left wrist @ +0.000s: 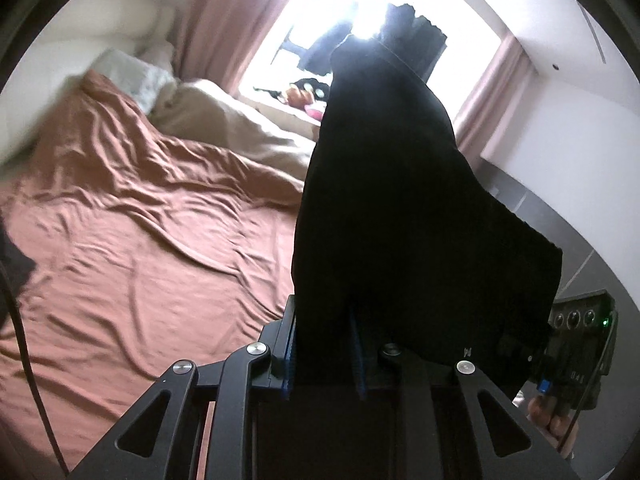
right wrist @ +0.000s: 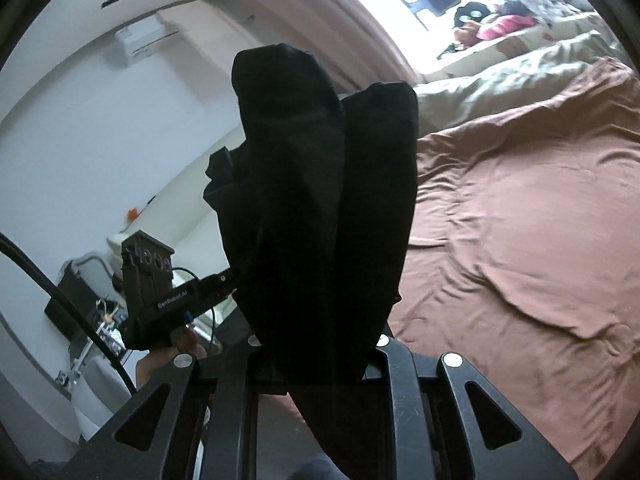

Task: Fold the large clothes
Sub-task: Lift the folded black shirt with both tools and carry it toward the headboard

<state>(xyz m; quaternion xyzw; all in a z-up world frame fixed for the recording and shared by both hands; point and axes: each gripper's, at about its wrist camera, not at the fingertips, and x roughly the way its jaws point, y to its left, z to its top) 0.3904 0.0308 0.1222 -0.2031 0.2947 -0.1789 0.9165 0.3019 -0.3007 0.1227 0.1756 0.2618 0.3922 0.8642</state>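
Note:
A black garment [left wrist: 392, 200] hangs bunched in the air above the bed, gripped by both grippers. My left gripper [left wrist: 324, 344] is shut on its fabric, which drapes over the blue-padded fingers [left wrist: 290, 344] and hides their tips. In the right wrist view the same black garment [right wrist: 320, 200] rises in thick folds from my right gripper [right wrist: 320, 364], which is shut on it with the fingertips hidden. The other gripper shows at the edge of each view: the right one [left wrist: 576, 344] and the left one [right wrist: 180, 300].
A bed with a wrinkled brown sheet [left wrist: 140, 240] fills the left of the left wrist view and the right of the right wrist view [right wrist: 520, 220]. A beige duvet [left wrist: 240, 132] and pillows lie at its head. A bright window with pink curtains [left wrist: 216, 28] is behind. A cable [right wrist: 60, 292] runs at the left.

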